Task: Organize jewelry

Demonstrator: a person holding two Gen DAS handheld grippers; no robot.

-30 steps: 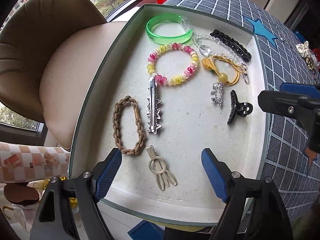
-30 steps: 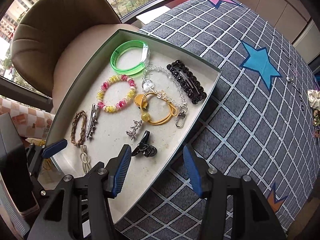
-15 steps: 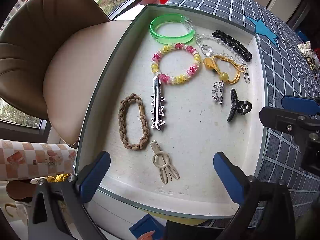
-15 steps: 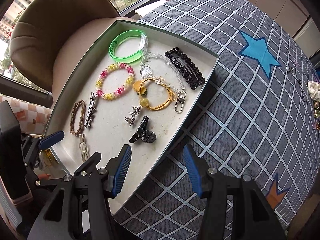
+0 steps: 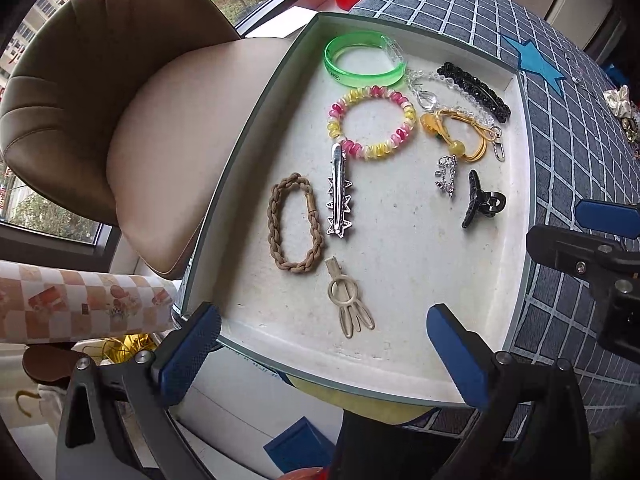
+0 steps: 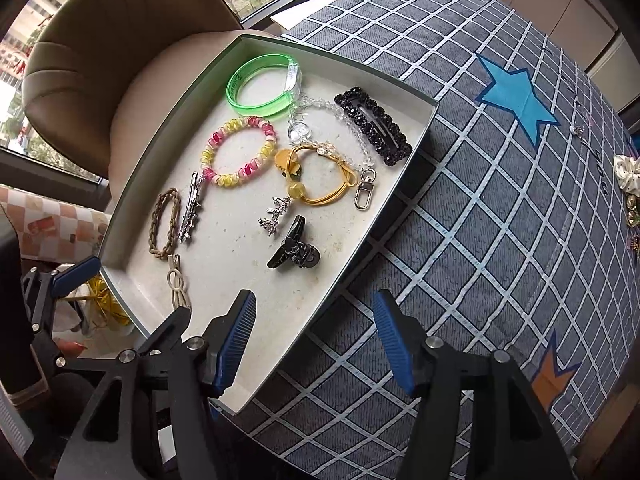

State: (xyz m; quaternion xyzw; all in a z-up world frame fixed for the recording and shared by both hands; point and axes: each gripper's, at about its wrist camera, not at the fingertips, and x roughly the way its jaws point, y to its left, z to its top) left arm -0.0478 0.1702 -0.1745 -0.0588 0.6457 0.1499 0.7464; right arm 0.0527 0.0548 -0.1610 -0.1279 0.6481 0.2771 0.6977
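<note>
Jewelry lies in your shallow tray (image 5: 516,92) on the checked tablecloth (image 6: 500,208): green bangle (image 5: 362,60) far, braided hair tie (image 5: 294,224) left, black claw clip (image 6: 294,250) right. Your left gripper (image 5: 322,354) has its fingers wide at the near rim, holding nothing. Your right gripper (image 6: 314,344) is wide too, over the tray's right wall.

Jewelry-filled tray (image 6: 416,141) on checked tablecloth (image 6: 500,220), right gripper (image 6: 314,338) spread wide, holding nothing
</note>
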